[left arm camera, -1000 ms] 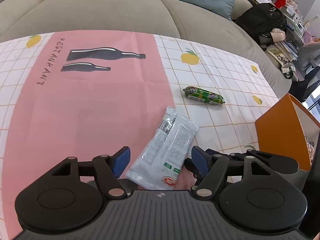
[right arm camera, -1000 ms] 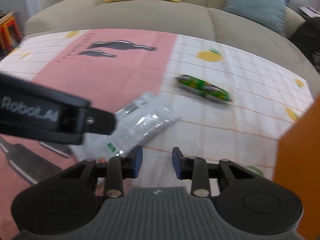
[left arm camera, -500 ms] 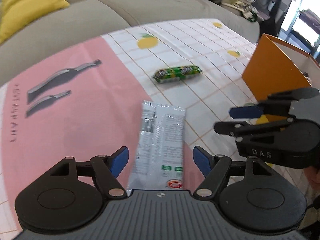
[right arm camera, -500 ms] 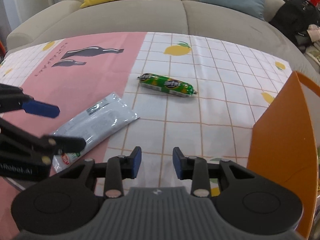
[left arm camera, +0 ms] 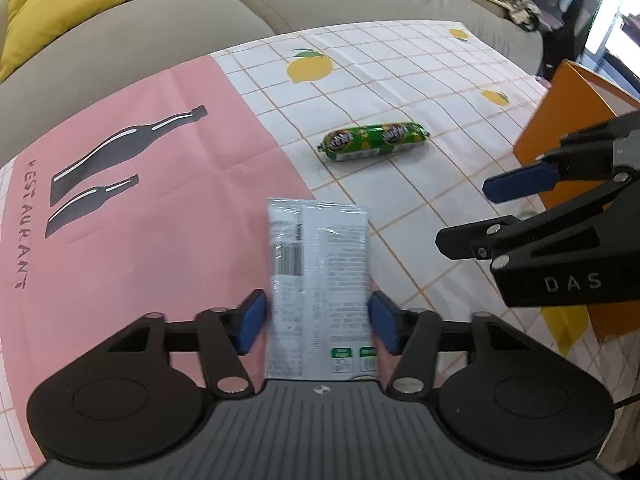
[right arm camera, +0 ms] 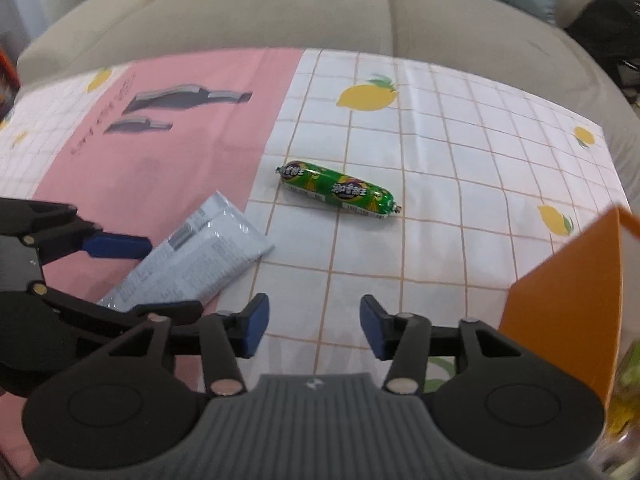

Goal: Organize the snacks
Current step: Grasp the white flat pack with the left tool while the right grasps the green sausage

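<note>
A pale blue-white snack packet (left arm camera: 320, 276) lies on the tablecloth between the fingers of my left gripper (left arm camera: 316, 322), whose blue pads touch its long sides. It also shows in the right wrist view (right arm camera: 192, 260). A green sausage snack (left arm camera: 374, 140) lies farther out on the white checked part; it also shows in the right wrist view (right arm camera: 340, 190). My right gripper (right arm camera: 314, 328) is open and empty, hovering above the cloth short of the sausage. An orange box (right arm camera: 568, 300) stands at the right.
The tablecloth (right arm camera: 460, 160) is pink on the left with bottle prints and white checked with lemons on the right. A beige sofa (right arm camera: 320, 12) with yellow and blue cushions runs behind. The orange box wall (left arm camera: 568, 132) stands close to my right gripper.
My left gripper has closed in from wide open onto the packet's sides. My right gripper has opened wider and moved forward toward the green sausage.
</note>
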`<state>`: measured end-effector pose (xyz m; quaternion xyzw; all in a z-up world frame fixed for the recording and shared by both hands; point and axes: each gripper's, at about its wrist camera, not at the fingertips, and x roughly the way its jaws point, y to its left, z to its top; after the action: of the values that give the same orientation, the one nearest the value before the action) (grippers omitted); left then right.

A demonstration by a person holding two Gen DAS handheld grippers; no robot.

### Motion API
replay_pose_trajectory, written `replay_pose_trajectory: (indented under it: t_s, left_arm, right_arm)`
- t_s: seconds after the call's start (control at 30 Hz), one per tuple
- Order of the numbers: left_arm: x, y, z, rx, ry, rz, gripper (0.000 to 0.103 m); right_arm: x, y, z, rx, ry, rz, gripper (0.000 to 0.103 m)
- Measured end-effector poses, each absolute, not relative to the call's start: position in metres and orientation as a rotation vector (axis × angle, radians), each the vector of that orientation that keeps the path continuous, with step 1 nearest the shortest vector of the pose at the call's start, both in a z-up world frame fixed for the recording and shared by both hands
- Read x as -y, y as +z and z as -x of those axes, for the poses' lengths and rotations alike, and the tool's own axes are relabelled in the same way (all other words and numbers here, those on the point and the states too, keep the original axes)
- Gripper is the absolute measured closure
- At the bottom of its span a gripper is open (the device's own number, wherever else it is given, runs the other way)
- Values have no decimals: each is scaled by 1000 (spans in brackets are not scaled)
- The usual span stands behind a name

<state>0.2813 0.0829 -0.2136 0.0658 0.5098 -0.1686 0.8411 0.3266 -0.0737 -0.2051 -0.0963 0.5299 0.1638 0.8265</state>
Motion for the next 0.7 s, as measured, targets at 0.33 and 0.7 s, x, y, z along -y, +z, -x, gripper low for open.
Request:
replay_pose_trajectory:
  t_s: [0.33, 0.7]
  left_arm:
    - [-103, -211, -293, -1191, -324, -85, 48]
    - [-118, -210, -299, -1227, -238, 48, 32]
  right_arm:
    - [49, -210, -385, -1076, 528, 555, 30]
    - [45, -234, -424, -1111, 591, 531, 34]
